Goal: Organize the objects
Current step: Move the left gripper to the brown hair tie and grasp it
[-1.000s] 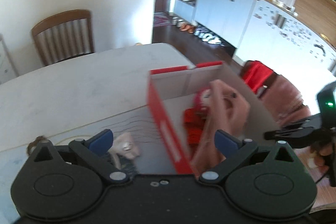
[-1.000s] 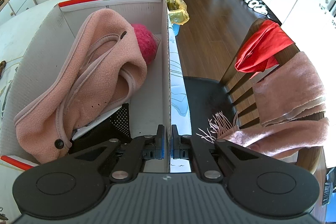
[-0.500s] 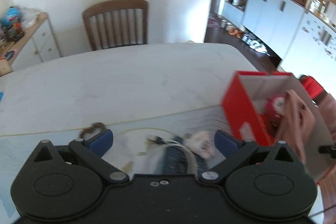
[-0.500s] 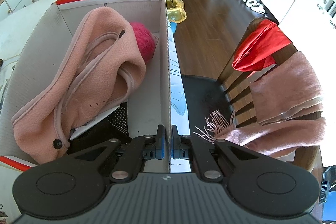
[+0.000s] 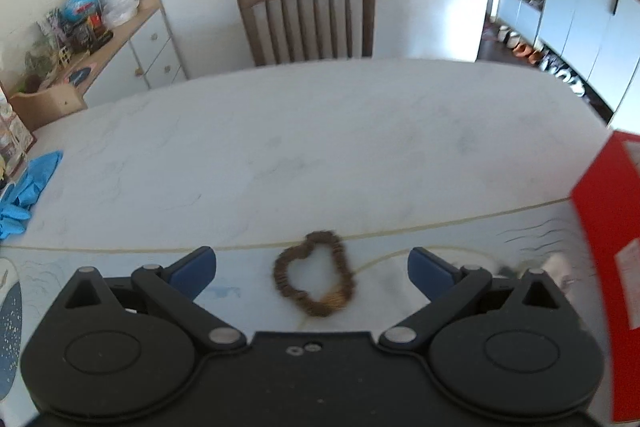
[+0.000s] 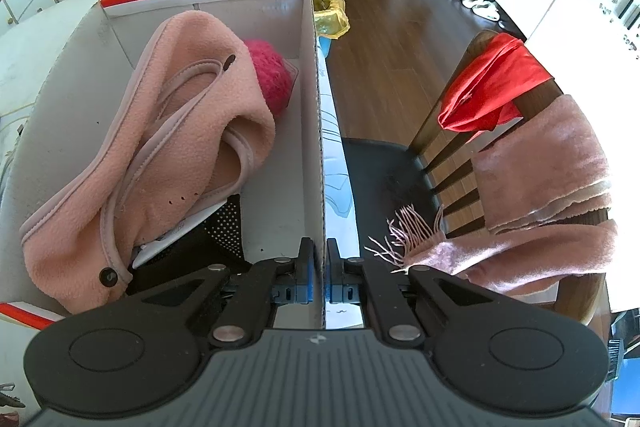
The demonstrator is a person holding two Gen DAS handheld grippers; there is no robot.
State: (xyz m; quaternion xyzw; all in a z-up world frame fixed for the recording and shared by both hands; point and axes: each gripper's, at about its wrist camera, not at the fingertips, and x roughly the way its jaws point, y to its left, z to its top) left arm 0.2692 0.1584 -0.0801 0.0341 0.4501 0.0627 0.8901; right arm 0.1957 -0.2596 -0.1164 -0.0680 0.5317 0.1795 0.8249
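Note:
My left gripper is open and empty, just above the table, with a brown scrunchie lying between its fingers. The red cardboard box stands at the right edge of that view. My right gripper is shut on the box's right wall. Inside the box lie a pink fleece garment, a fuzzy magenta item and a black dotted item.
The white marble table has blue gloves at its left edge and a small pale object beside the box. A wooden chair stands behind the table. Another chair draped with red cloth and a pink scarf stands right of the box.
My left gripper swung left, away from the box, to the brown scrunchie. The right gripper kept its hold on the box wall and barely moved.

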